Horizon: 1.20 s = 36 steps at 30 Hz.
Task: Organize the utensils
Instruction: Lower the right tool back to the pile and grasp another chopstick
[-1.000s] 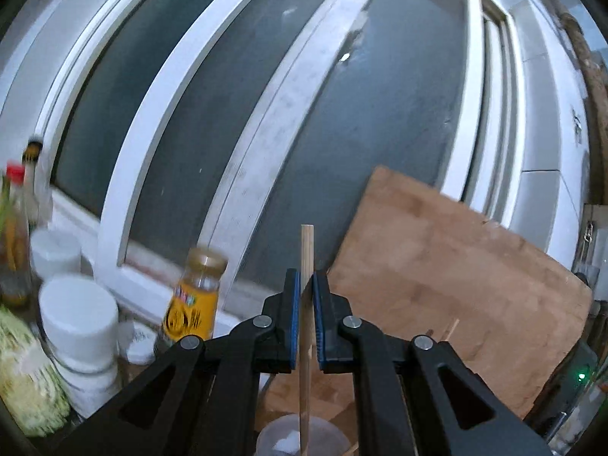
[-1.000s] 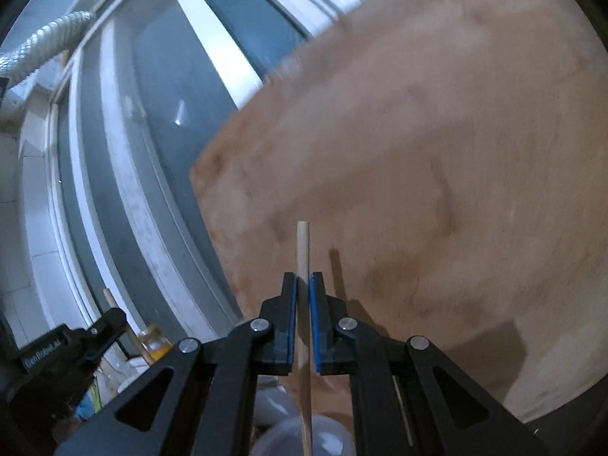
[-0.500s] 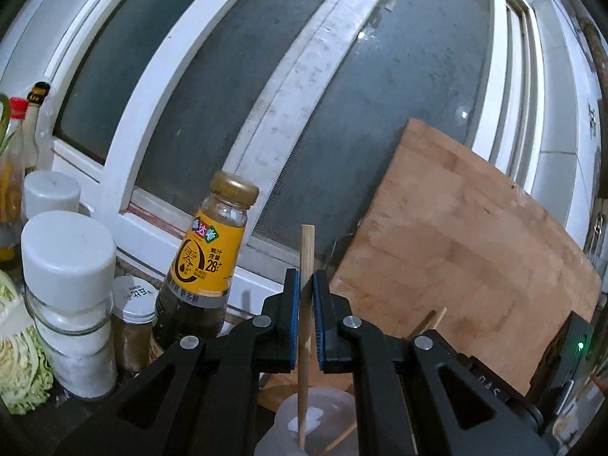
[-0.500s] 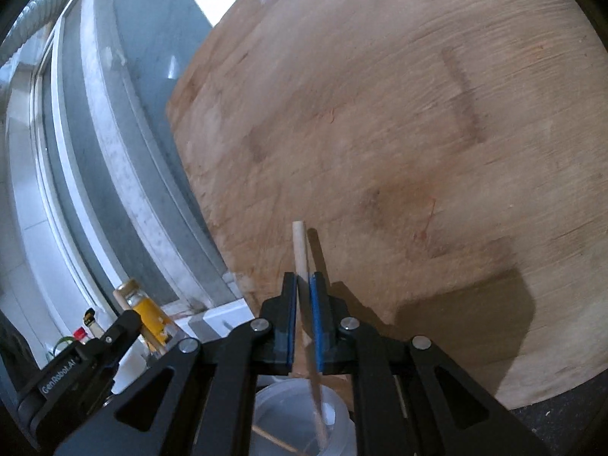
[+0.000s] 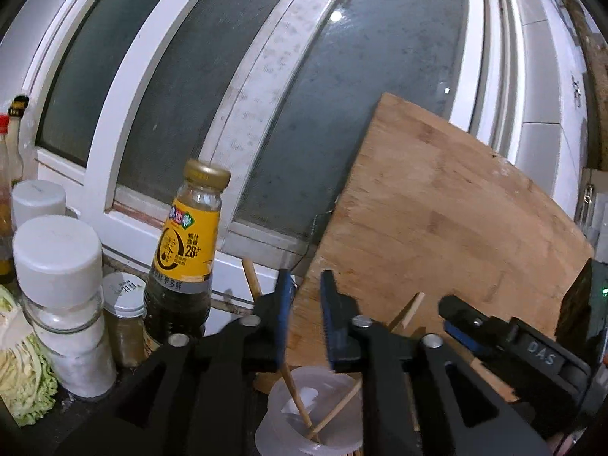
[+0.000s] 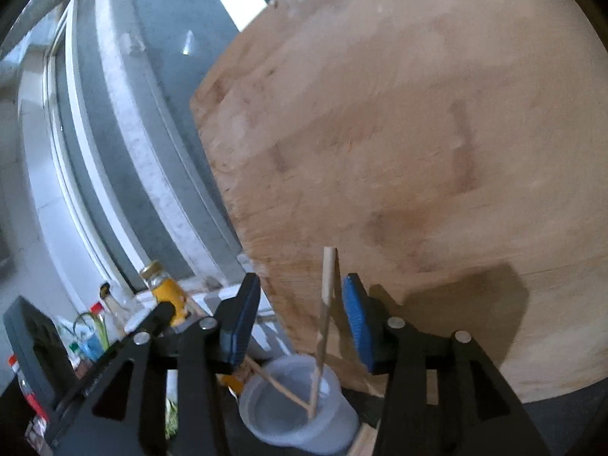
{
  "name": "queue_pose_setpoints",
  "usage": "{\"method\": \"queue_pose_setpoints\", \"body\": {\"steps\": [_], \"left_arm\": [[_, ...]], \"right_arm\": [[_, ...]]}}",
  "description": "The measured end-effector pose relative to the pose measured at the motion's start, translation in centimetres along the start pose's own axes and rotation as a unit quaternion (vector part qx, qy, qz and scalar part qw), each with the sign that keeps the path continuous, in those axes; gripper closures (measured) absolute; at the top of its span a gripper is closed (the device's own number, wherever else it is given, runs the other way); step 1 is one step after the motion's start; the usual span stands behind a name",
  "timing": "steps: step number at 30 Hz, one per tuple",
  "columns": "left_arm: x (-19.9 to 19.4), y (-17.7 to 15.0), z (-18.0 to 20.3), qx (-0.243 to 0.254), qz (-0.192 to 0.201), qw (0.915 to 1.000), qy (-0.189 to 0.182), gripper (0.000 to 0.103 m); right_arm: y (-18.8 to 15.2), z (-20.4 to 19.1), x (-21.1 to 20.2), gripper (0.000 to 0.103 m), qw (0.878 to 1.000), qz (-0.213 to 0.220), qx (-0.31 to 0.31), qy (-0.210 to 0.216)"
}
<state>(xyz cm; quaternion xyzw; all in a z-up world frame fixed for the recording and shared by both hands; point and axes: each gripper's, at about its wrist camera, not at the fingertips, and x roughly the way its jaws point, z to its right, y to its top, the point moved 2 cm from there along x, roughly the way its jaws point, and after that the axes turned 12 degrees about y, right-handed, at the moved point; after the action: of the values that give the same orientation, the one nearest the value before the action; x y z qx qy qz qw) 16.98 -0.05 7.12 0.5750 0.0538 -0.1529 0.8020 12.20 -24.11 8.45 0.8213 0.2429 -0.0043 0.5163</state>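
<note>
1. Two thin wooden chopsticks are seen standing in a translucent white plastic cup (image 6: 300,410); their lower ends meet at its bottom and their tops splay apart.
2. In the right wrist view, the more upright chopstick (image 6: 325,315) rises between the blue pads of the right tool (image 6: 302,323) and is touched by neither pad, while the other chopstick (image 6: 273,382) slants away to the left, under the left-hand pad.
3. The right tool is spread wide, and nothing is gripped by it.
4. In the left wrist view, the same cup (image 5: 309,418) is found below the left tool (image 5: 306,315), whose blue-padded fingers are likewise parted with nothing held between them.
5. One chopstick (image 5: 252,285) is shown leaning left behind that tool; the second (image 5: 408,309) leans right.
6. The black body of the right tool (image 5: 505,345) is visible just beside the cup on the right.
7. A large light-brown wooden cutting board (image 5: 448,235) is propped upright behind the cup, against a white-framed window (image 5: 266,76).
8. To the left, on the dark worktop (image 5: 57,421), a glass sauce bottle with a yellow label and gold cap (image 5: 186,250), a small silver-lidded jar (image 5: 123,323), a white-capped glass shaker (image 5: 64,304) and a cut pale-green cabbage (image 5: 19,372) are grouped.
</note>
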Motion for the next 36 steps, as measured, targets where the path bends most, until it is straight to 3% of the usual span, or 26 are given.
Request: {"method": "queue_pose_setpoints", "body": {"steps": [2, 5, 9, 11, 15, 19, 22, 24, 27, 28, 32, 36], "left_arm": [[-0.9, 0.4, 0.3, 0.011, 0.003, 0.9999, 0.007, 0.071], [-1.8, 0.4, 1.5, 0.058, -0.008, 0.9978, 0.029, 0.066], [-3.7, -0.7, 3.4, 0.123, -0.005, 0.9912, 0.05, 0.04], [-4.5, -1.2, 3.7, 0.137, -0.008, 0.9887, 0.062, 0.032], [-5.8, -2.3, 3.4, 0.161, -0.018, 0.9827, 0.09, 0.026], [-6.8, -2.5, 2.2, 0.149, -0.024, 0.9843, 0.091, 0.021], [-7.7, -2.6, 1.7, 0.155, -0.019, 0.9823, 0.103, 0.012], [-8.0, -3.0, 1.6, 0.173, -0.038, 0.9774, 0.115, 0.004], [-7.7, -4.4, 1.2, 0.192, -0.088, 0.9677, 0.137, 0.004], [-7.4, -4.9, 1.0, 0.194, -0.108, 0.9646, 0.143, 0.004], [-6.2, -7.3, -0.1, 0.188, -0.17, 0.9563, 0.146, 0.004], [-5.5, -9.6, -0.6, 0.208, -0.211, 0.9419, 0.158, 0.004]], "right_arm": [[-0.3, 0.0, -1.3, 0.055, 1.0, -0.013, -0.013, -0.008], [-1.7, 0.8, -2.3, 0.053, 0.998, -0.042, -0.03, -0.046], [-3.5, 2.4, -2.2, 0.053, 0.994, -0.094, -0.018, -0.053], [-4.0, 2.9, -2.1, 0.053, 0.991, -0.111, -0.015, -0.068], [-4.8, 3.3, -2.5, 0.049, 0.99, -0.127, -0.008, -0.066], [-5.2, 2.7, -3.2, 0.048, 0.989, -0.132, -0.016, -0.065], [-5.3, 2.1, -4.1, 0.039, 0.988, -0.136, -0.031, -0.069], [-5.7, 1.8, -4.2, 0.035, 0.983, -0.162, -0.037, -0.084], [-7.0, 2.7, -3.3, 0.035, 0.968, -0.22, -0.031, -0.12], [-7.7, 3.0, -2.7, 0.035, 0.963, -0.237, -0.031, -0.124], [-10.3, 4.2, 0.0, 0.057, 0.94, -0.305, -0.024, -0.149], [-12.0, 5.1, 0.7, 0.068, 0.929, -0.336, -0.006, -0.155]]}}
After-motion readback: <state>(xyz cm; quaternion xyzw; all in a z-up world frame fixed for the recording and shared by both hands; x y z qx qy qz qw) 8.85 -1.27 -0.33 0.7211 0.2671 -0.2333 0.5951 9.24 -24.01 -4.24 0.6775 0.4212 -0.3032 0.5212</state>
